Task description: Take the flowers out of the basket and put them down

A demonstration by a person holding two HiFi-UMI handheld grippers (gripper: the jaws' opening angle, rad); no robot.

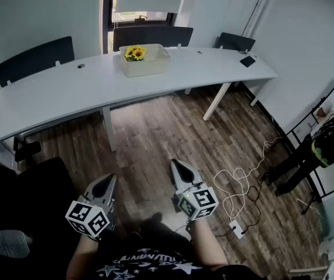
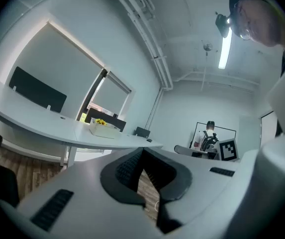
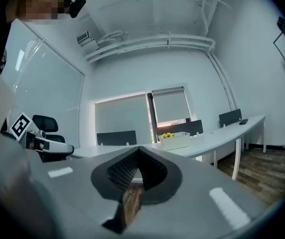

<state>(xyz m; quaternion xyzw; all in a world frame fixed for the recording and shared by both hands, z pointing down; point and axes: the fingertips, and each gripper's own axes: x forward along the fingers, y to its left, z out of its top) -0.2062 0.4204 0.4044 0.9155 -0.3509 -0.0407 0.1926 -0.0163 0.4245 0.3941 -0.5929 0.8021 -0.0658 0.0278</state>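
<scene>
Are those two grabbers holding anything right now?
No, nothing. The left gripper and the right gripper are both shut and empty. The flowers sit in the basket on the table, far from both.

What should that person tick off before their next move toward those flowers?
1. Flowers in the basket: ok, both on the table.
2. Left gripper empty: ok, jaws shut on nothing.
3. Right gripper empty: ok, jaws shut on nothing.
4. Jaws open for grasping: not ok.
5. Basket within reach: not ok, it stands well beyond both grippers.
6. Walkway to the table: ok, cables lie off to the right.
</scene>
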